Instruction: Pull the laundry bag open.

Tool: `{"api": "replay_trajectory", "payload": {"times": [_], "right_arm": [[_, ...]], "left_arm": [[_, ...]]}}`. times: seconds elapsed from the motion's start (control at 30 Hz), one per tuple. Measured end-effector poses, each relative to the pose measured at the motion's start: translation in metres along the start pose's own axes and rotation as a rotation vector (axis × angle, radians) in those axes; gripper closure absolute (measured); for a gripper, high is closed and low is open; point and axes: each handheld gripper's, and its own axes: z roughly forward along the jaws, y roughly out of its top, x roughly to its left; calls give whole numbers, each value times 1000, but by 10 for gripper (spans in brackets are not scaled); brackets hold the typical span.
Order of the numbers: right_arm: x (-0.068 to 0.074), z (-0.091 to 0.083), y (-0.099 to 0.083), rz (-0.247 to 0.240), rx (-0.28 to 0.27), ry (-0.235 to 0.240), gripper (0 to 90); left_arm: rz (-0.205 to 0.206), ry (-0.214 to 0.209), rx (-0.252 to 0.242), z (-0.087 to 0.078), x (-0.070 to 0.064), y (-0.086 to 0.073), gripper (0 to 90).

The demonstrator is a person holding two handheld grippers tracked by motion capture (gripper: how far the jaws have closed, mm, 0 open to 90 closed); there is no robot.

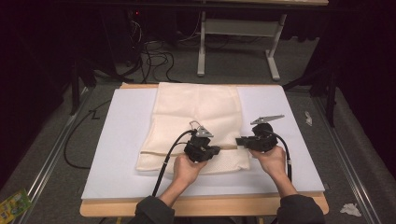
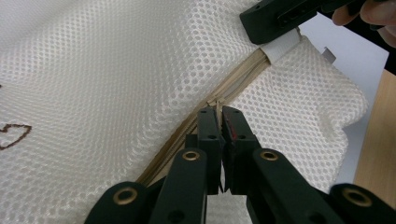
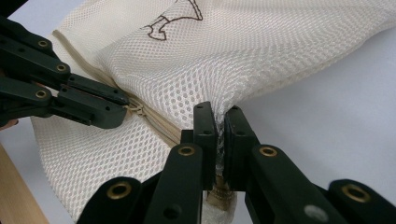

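Observation:
A cream mesh bag lies flat on the white board, its zipper running across near the front. In the left gripper view my left gripper is shut on the small zipper pull. From the high view that left gripper sits mid-zipper. My right gripper is shut on the bag's mesh edge at the zipper's right end. The right gripper faces the left one, a short gap apart. The left gripper reaches in from the left in the right gripper view.
The white board covers a wooden table whose edge runs along the front. A brown stitched drawing marks the bag. On the floor are cables, a table frame, a green packet and crumpled paper.

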Motion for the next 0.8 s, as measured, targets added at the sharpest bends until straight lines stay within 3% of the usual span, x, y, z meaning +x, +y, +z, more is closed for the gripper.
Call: {"api": "replay_trajectory", "payload": {"times": [0.17, 0.8], "right_arm": [[-1, 0, 0, 2, -1, 1, 872], [-1, 1, 0, -6, -6, -8, 872]], "left_arm": [[-20, -1, -7, -4, 5, -3, 872], [-17, 9, -21, -11, 8, -5, 872]]}}
